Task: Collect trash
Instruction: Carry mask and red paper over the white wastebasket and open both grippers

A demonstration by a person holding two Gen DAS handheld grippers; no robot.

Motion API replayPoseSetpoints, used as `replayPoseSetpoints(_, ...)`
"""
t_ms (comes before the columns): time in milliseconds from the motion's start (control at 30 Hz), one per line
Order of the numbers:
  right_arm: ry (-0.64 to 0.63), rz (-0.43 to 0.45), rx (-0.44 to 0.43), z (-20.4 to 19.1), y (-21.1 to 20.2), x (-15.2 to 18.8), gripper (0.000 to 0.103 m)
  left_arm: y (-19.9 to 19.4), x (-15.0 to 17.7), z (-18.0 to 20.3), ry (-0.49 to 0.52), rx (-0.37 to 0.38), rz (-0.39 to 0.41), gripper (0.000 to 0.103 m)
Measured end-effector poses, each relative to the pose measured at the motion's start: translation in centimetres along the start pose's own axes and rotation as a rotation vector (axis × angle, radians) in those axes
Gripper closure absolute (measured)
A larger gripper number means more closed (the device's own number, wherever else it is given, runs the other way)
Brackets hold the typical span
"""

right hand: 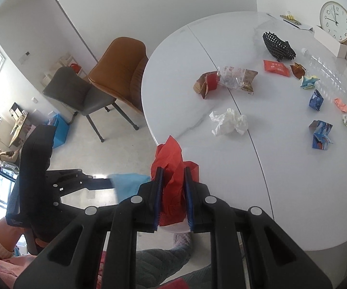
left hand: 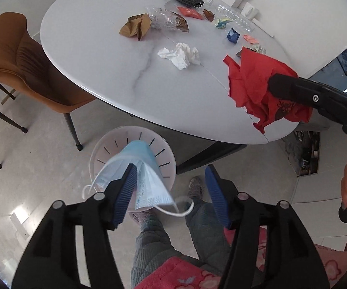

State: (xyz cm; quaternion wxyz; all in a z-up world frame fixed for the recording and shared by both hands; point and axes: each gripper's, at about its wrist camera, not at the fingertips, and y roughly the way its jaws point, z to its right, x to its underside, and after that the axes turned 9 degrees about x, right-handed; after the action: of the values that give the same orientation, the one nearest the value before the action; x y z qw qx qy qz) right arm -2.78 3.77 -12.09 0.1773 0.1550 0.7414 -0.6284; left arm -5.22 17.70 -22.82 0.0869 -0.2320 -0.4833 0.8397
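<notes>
Left wrist view: left claw [left hand: 171, 192] wide open, face mask [left hand: 144, 175] hanging on one finger above bin [left hand: 106, 154], may snag. Right claw [right hand: 172, 195] squeezing red paper [right hand: 173, 187] beside bin.

Table [left hand: 115, 77]: smooth, glossy white marble-look top. Face mask [left hand: 147, 180]: soft matt non-woven fabric. Red paper [right hand: 173, 183]: thin, crumpled, matt. Bin [left hand: 101, 155]: smooth slotted plastic. Left chair [left hand: 21, 67]: matt tan leather-look upholstery.
</notes>
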Motion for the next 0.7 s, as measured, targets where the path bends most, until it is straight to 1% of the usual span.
replayPoseSetpoints(67,-0.001,-0.011,0.01,-0.7,0.2,0.3,0.085,-0.5,0.0,-0.3,0.007,0.013,0.0,0.044)
replayPoseSetpoints(133,-0.015,-0.015,0.01,-1.4,0.5,0.5,0.085,-1.3,0.1,-0.7,0.015,0.006,0.011,0.04)
replayPoseSetpoints(267,-0.062,-0.036,0.0,-2.9,1.6,0.9,0.083,-4.0,0.3,-2.0,-0.013,-0.017,0.064,0.031)
replayPoseSetpoints(333,-0.088,-0.056,-0.017,-3.8,2.5,1.2,0.083,-5.5,0.5,-2.8,-0.033,-0.043,0.094,0.027)
replayPoseSetpoints(433,-0.129,-0.084,-0.043,-5.2,3.9,1.6,0.081,-7.7,0.8,-4.0,-0.048,-0.102,0.138,0.022)
replayPoseSetpoints(500,-0.155,-0.097,-0.049,-5.9,4.7,1.8,0.071,-8.8,0.8,-4.6,-0.065,-0.136,0.163,0.021)
replayPoseSetpoints(533,-0.162,-0.094,-0.046,-6.2,4.9,1.8,0.056,-9.4,0.8,-5.0,-0.076,-0.146,0.174,0.02)
replayPoseSetpoints(567,-0.164,-0.085,-0.034,-6.4,4.9,1.7,0.044,-9.8,0.8,-5.3,-0.087,-0.155,0.184,0.019)
replayPoseSetpoints(667,-0.152,-0.053,-0.017,-6.3,4.2,1.1,0.03,-10.6,0.4,-5.8,-0.106,-0.175,0.204,0.016)
replayPoseSetpoints(700,-0.143,-0.038,-0.005,-6.0,3.9,0.8,0.029,-10.8,0.4,-5.8,-0.107,-0.173,0.209,0.016)
